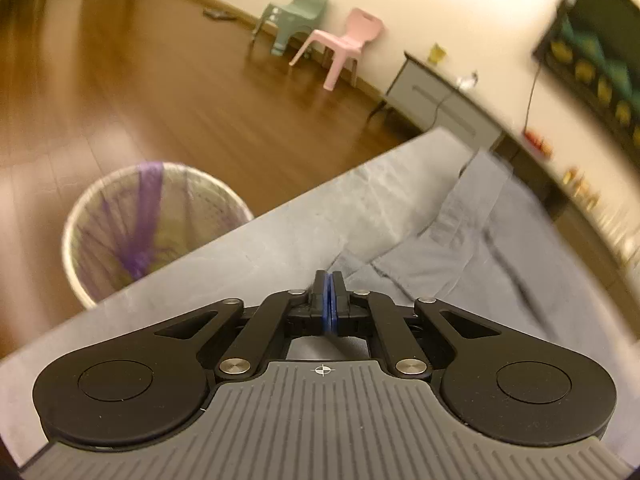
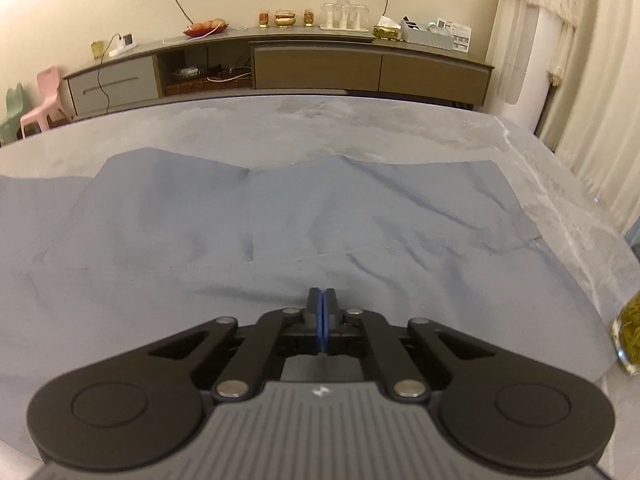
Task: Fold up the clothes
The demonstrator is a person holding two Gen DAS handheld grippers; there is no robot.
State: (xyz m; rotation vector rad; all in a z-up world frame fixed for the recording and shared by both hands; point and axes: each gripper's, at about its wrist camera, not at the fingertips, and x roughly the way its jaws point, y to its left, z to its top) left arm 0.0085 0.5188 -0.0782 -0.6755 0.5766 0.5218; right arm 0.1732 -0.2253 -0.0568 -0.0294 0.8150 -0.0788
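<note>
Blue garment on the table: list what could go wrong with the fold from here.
1. The right gripper and left gripper both look shut near the blue garment; whether cloth is pinched is unclear, so it may slip on lifting.
2. A glass jar stands by the garment's right edge on the table; dragged cloth could topple it.
3. The waste bin sits below the table's edge; overhanging cloth could drop in.
</note>
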